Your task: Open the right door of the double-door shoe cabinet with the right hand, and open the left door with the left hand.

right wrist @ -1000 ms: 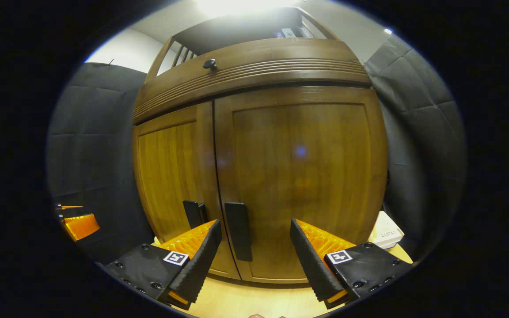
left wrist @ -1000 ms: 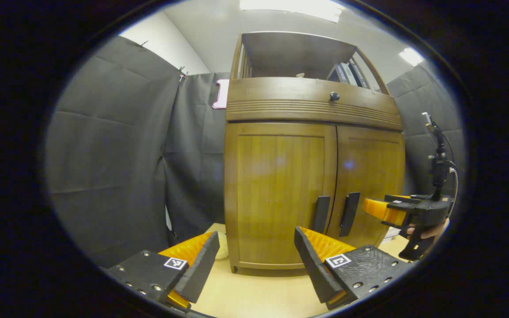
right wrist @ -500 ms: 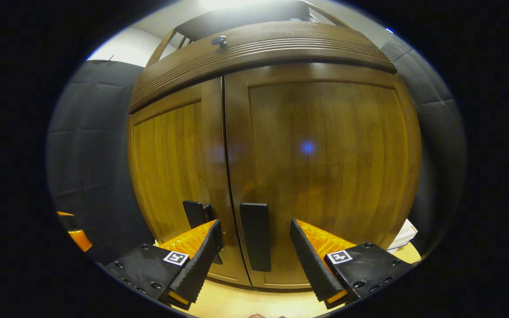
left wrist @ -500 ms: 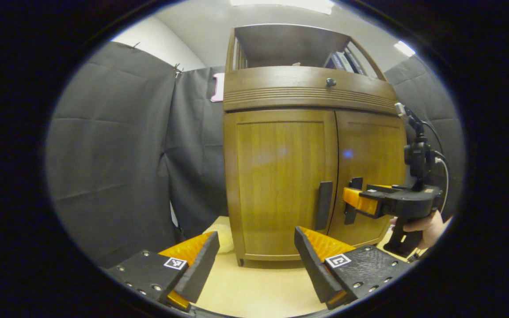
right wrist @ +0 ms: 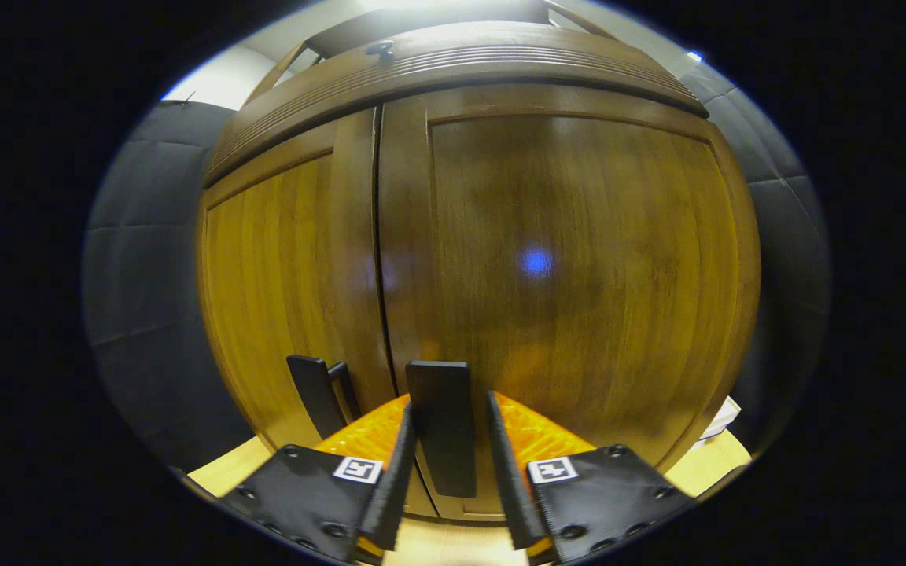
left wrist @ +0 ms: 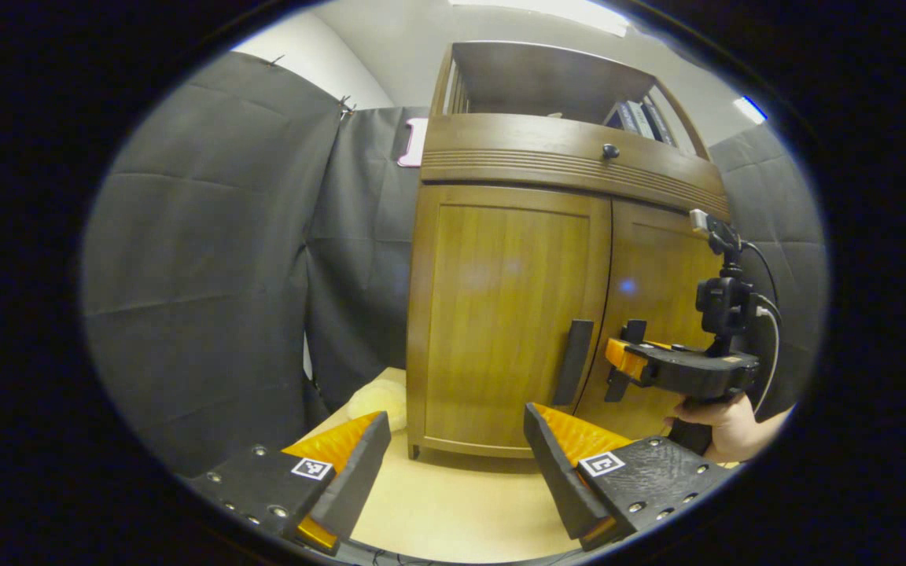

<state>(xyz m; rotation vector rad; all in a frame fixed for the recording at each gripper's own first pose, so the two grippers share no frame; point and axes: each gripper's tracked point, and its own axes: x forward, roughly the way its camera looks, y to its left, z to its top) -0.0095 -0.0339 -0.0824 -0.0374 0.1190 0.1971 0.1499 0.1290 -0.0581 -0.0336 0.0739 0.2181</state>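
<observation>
- Right gripper (right wrist: 447, 464), lower centre of the right gripper view, straddles the right door's handle (right wrist: 442, 437); whether its fingers press it, I cannot tell.
- Left gripper (left wrist: 453, 464) gapes wide, clear of the shoe cabinet (left wrist: 500, 314) at frame centre.
- Both doors closed.

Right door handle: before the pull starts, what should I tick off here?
1. Right gripper fingers on either side of the right door handle: ok.
2. Both fingers pressing on it: cannot tell; narrow gaps seem to remain.
3. Right door shut, pull not begun: ok.
4. Left gripper open, short of the left door handle: ok.
5. Left door shut: ok.
6. Swing path for the right door: cannot tell; something pale sits by the cabinet's right foot.
</observation>
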